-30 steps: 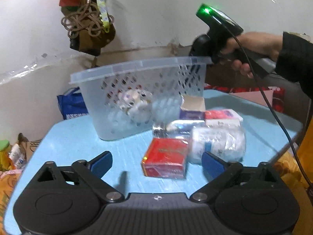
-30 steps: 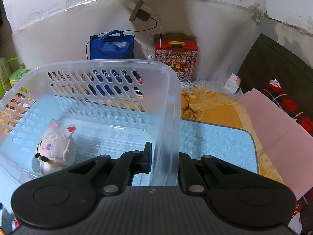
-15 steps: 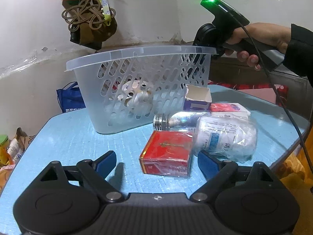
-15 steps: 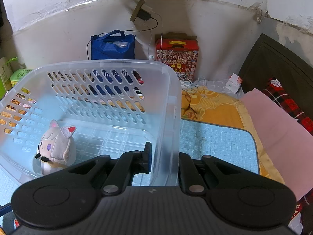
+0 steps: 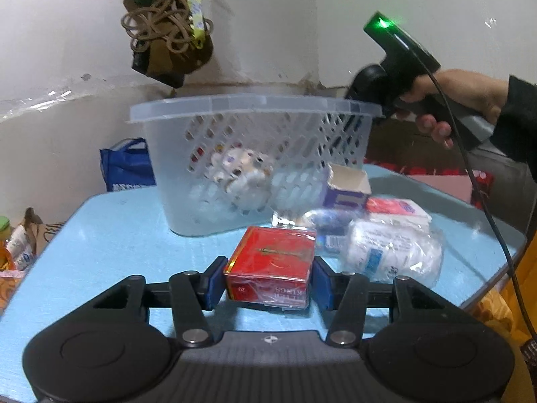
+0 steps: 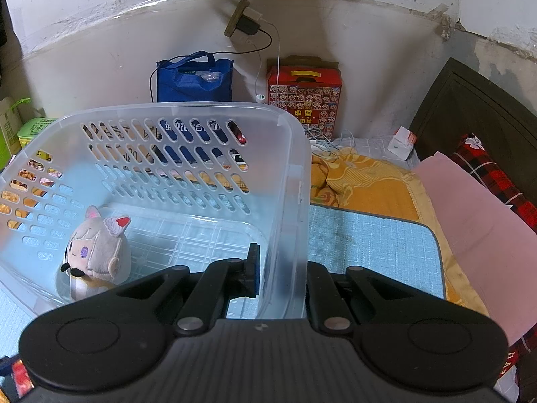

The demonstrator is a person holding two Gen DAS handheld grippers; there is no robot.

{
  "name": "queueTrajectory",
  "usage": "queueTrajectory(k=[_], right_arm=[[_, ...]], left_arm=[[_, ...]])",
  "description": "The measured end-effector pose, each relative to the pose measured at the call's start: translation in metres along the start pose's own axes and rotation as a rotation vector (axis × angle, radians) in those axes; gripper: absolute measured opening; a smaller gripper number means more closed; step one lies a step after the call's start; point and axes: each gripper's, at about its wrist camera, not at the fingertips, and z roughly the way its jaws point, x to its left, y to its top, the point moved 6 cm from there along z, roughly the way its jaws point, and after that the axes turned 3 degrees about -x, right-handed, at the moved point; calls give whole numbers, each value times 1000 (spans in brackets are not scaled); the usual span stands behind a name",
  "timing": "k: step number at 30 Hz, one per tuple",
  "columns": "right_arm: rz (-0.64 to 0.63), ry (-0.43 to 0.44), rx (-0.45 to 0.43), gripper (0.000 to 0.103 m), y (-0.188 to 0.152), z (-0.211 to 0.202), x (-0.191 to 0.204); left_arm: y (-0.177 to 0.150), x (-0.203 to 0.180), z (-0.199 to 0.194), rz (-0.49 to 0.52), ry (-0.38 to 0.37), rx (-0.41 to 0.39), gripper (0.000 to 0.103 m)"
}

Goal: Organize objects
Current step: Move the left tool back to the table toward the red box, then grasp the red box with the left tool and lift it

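Observation:
A red cellophane-wrapped box lies on the blue table, right in front of the left wrist camera. My left gripper is closing on it, and its blue pads touch the box's two sides. Behind it stands a clear slotted plastic basket with a grey plush toy inside. My right gripper is shut on the basket's near wall, one finger inside and one outside. The plush toy sits in the basket's left corner. A hand holds the right gripper at the rim.
Right of the red box lie a white wrapped bottle, a clear bottle, an open purple carton and a red-and-white pack. A black cable hangs over the table's right edge. A blue bag stands by the wall.
My left gripper's jaws have come together from wide open onto the red box, which now sits between the pads. The right gripper and basket have kept still.

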Motion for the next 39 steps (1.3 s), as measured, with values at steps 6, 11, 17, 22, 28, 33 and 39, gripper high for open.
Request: queueTrajectory(k=[6,11,17,22,28,33,39], right_arm=[[0,1,-1,10,0,0,0],[0,1,-1,10,0,0,0],[0,2,-1,9,0,1,0],[2,7,-3,9,0,2,1],[-1,11,-2,9,0,3,1],[-3,10,0,9,0,4,1],[-4,11,2,9,0,5,1]], left_arm=[[10,13,-7,-15,34,-30,56],[16,19,-13,-23,47,-49,56],[23,23,-13,-32,56,-56,56],[28,24,-13,-32,60,-63,56],[36,22,-16,-34,57,-87,56],[50,25,-20,-54,54,-115,56],[81,35,-26,-69,39,-167,56]])
